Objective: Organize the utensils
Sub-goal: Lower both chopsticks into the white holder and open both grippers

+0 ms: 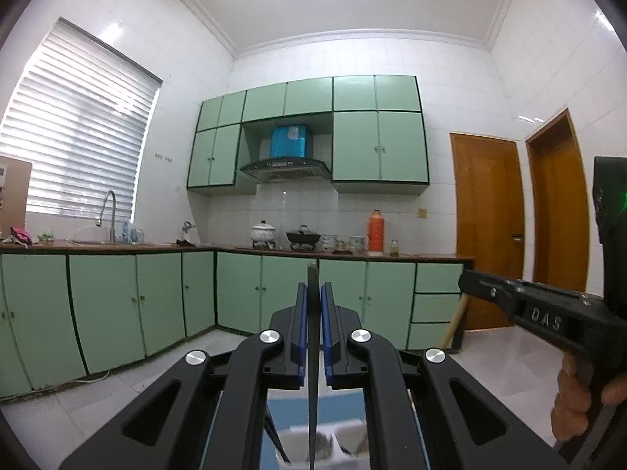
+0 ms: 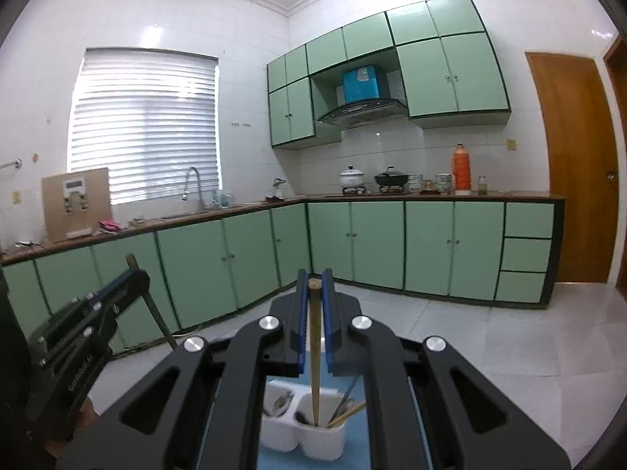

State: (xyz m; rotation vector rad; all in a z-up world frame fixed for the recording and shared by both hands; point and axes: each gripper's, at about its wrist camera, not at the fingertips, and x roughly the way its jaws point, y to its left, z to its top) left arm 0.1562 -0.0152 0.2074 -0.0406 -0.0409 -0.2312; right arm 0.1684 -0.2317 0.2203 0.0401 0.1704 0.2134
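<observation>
Dark slim chopstick (image 1: 312,352), tan bamboo chopstick (image 2: 314,352)

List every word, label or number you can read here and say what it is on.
"DAS": raised letters on the right gripper's body, left wrist view.
"GenRobot.AI", read with some doubt: small print along the left gripper's body, right wrist view.
Panel on the cardboard box: too small to read.
Label on the blue box: blurred, unreadable.
</observation>
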